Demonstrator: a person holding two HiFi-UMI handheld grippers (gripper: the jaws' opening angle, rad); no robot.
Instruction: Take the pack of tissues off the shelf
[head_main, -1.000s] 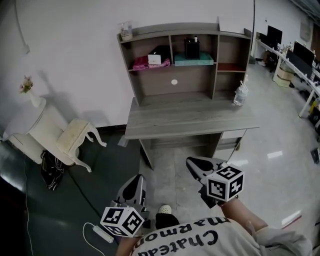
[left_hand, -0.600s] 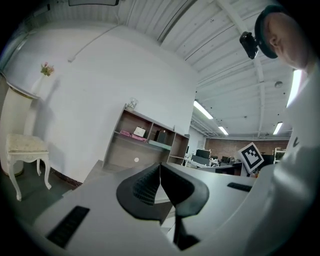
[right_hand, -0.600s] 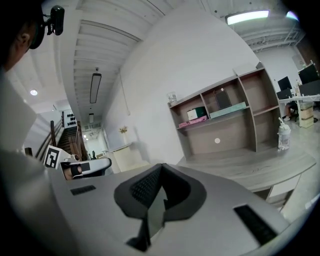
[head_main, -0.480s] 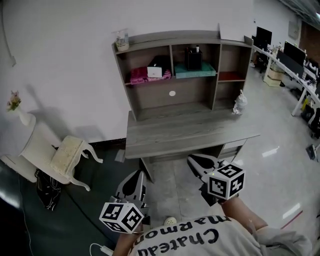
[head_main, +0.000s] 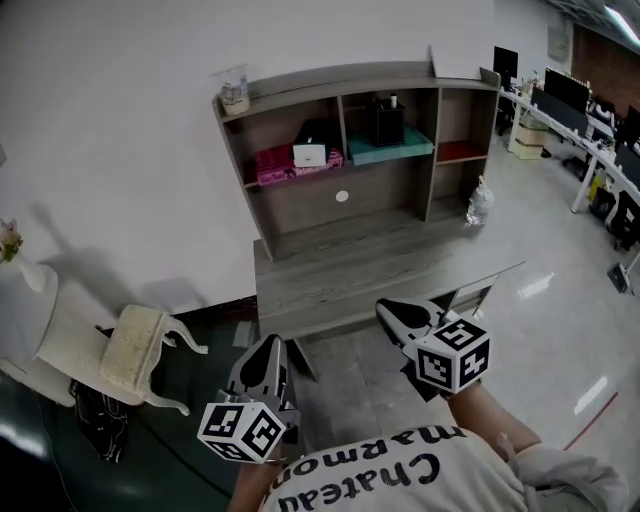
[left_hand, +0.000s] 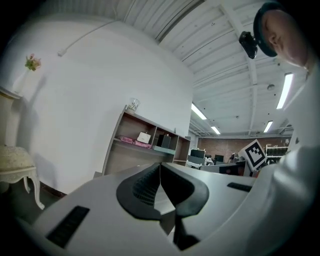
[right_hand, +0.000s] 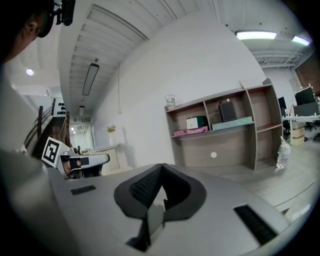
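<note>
Grey tiles and a white wall surround the wooden worktop (head_main: 380, 265) that carries the shelf (head_main: 330, 78). Compared with one second ago, this furniture looks bigger and nearer in the head view, the white chair (head_main: 130, 345) has slid toward the lower left, and the shoe seen before between the grippers is gone. I judge that the person is walking toward the shelf and that the reach has not begun. The left gripper (head_main: 268, 342) and the right gripper (head_main: 388, 306) are held in front of the body, short of the worktop edge. The jaws of both are clenched together with nothing between them, so they must open before any grasp. The pack of tissues (head_main: 272, 163) is, as I take it, the flat pink pack in the left compartment, with a small white box (head_main: 309, 154) beside it or partly on it. I cannot be sure, since a teal flat pack (head_main: 392, 145) in the middle compartment, under a black box (head_main: 388, 100), could also be tissues. As for writing, the person's shirt (head_main: 380, 480) shows "Chateau" and "marmon" upside down. The label of the white box is too small to read, and the gripper cubes carry only black-and-white square markers.
</note>
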